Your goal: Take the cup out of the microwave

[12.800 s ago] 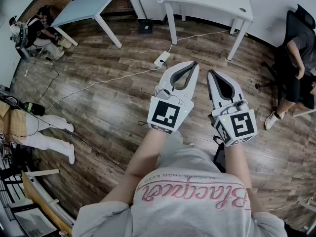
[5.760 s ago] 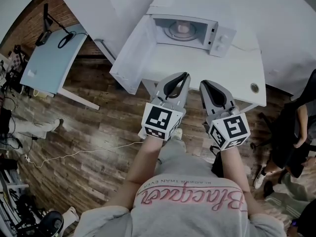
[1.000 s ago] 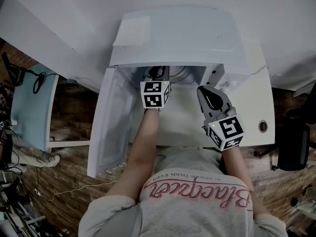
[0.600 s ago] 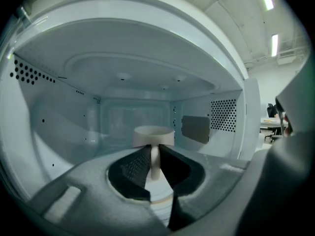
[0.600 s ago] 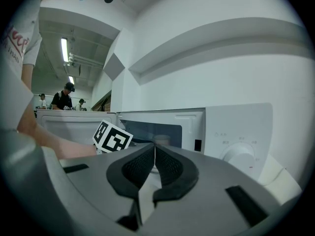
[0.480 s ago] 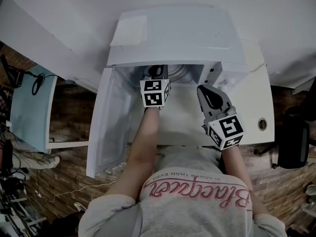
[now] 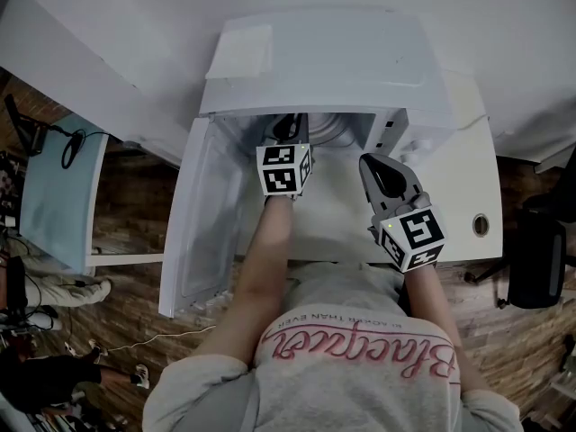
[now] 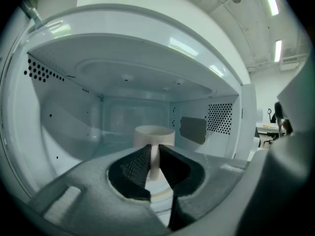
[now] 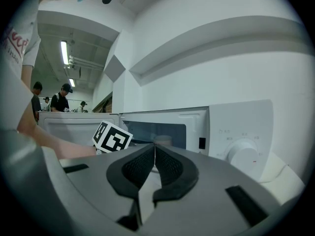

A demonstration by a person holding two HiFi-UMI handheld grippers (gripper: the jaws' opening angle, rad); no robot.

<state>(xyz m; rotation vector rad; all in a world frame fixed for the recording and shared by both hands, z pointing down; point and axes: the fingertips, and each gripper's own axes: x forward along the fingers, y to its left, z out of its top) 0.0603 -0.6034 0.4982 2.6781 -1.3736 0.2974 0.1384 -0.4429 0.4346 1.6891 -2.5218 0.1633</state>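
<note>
Left gripper [image 8: 154, 146] just closed — apparently pinching upright cup [image 8: 153, 134] by handle [image 8: 153, 162].

The person wears a light grey short-sleeved T-shirt [image 7: 351, 367], at six o'clock in the head view, with pink outlined script lettering across it. The forearms are bare below the sleeves. The left claw [image 8: 154, 150] and the right claw [image 9: 154, 147] each have a smooth grey moulded shell, black ribbed pads [image 8: 137, 165] lining a teardrop-shaped hollow, and a white marker cube [image 7: 284, 169] printed with black squares.
</note>
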